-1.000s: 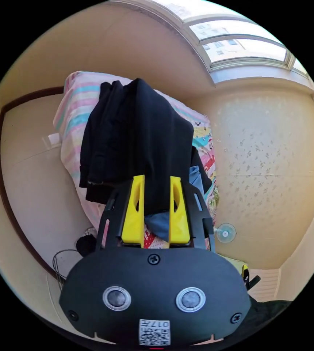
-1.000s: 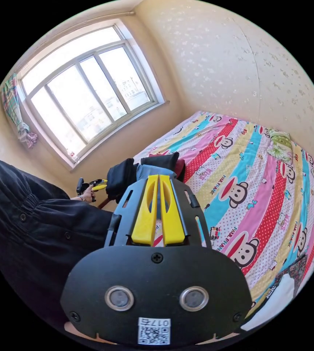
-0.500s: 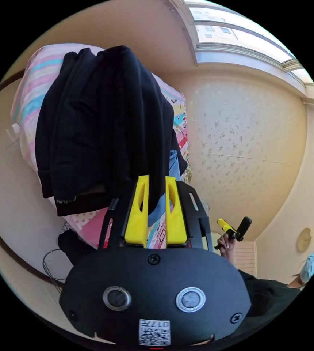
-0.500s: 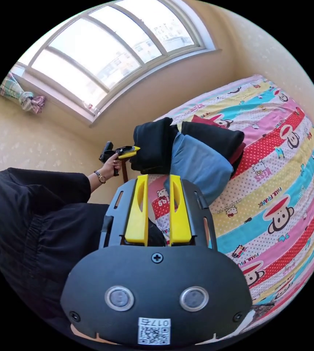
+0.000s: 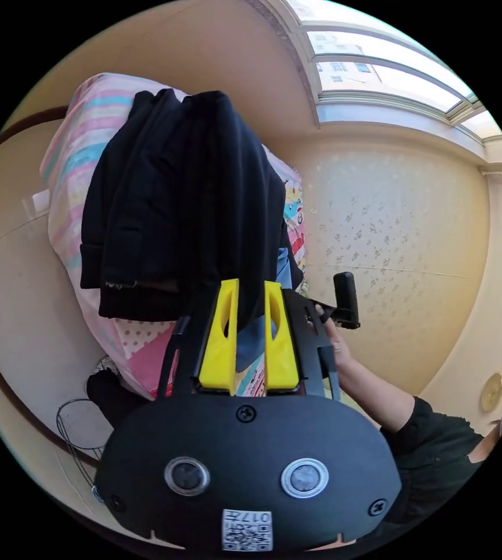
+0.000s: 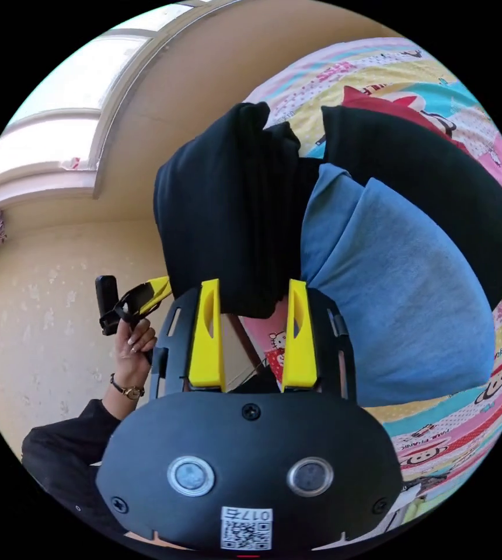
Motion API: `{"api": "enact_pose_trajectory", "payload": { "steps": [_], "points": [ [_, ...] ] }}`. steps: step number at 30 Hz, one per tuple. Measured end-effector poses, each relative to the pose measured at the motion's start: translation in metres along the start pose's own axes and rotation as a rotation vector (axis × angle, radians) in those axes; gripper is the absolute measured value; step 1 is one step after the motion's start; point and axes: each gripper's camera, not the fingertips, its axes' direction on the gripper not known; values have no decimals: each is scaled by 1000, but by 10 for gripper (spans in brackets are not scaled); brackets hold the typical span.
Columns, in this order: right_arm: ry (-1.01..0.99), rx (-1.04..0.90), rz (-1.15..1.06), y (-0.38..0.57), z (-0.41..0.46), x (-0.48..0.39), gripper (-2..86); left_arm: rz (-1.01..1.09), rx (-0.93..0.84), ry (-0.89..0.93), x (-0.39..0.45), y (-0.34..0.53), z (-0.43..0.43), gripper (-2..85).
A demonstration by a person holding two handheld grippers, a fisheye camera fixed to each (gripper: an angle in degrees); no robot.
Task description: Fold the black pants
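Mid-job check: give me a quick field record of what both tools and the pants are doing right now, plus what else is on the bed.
left tool: jaws closed on a fold of the black pants
right tool: jaws open, straddling the pants' edge, not pressing
black pants: bundled, at the edge of the bed
blue garment: folded, beside the pants
dark garment: behind the blue one
bed: striped cartoon-print sheet
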Motion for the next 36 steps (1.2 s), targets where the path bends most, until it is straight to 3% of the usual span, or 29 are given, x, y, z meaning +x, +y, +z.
{"api": "enact_pose_trajectory", "payload": {
  "steps": [3,5,7,9,11,13,18,22,26,28,30,32,34,36],
  "points": [
    [-34,17,-65,19,-2,-2,75,-13,-22,70,-10,4,-5,77],
    [-219,92,-112,39,-21,3,54,29,-74,198,-7,5,-13,46],
    [-623,251,-107,68,-56,24,41,115,-92,337,12,5,-18,19],
    [-867,403,-118,87,-87,33,37,199,-104,530,44,2,-14,11],
    [-1021,513,-194,102,-123,31,34,356,-151,752,119,-3,1,8],
    [-1166,638,-295,132,-176,27,33,517,-199,813,190,-3,9,8],
    [-1217,866,-571,234,-278,15,29,852,-444,894,359,34,50,8],
    [-1113,1048,-865,362,-322,7,27,1057,-738,979,465,144,108,9],
    [-962,1131,-975,467,-303,37,25,978,-1150,928,470,276,206,14],
    [-903,1248,-738,527,-254,83,24,893,-1289,756,438,328,256,14],
    [-913,1302,-438,562,-200,126,24,824,-1486,451,394,375,310,14],
    [-899,1271,-95,592,-134,164,24,814,-1634,17,328,415,368,11],
    [-865,1145,400,626,-50,198,21,726,-1693,-175,279,425,395,-3],
    [-857,1086,625,649,-6,206,17,530,-1704,-158,241,426,408,-7]
  ]
}}
